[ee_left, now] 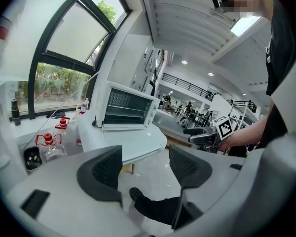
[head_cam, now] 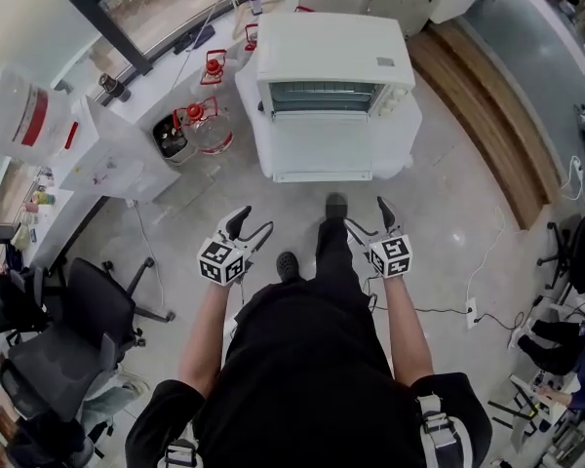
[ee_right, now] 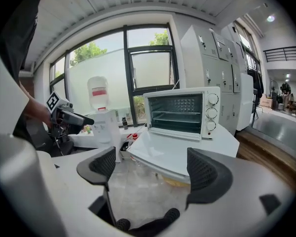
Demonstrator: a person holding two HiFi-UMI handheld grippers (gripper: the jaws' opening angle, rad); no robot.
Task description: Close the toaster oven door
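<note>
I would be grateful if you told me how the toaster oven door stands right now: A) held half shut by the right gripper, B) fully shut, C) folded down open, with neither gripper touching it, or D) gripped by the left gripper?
C: the door lies folded down in front of the toaster oven, while the left gripper and right gripper hang open, short of it.

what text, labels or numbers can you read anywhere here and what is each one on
No text reads clearly in any view.
On the toaster oven: a grey label on top, too small to read; markings by its knobs, too small.
On the water jug: a red label, blurred.
On the white box: coloured print, too small.
On the left hand-held gripper and right hand-held gripper: square black-and-white markers only, no letters.
</note>
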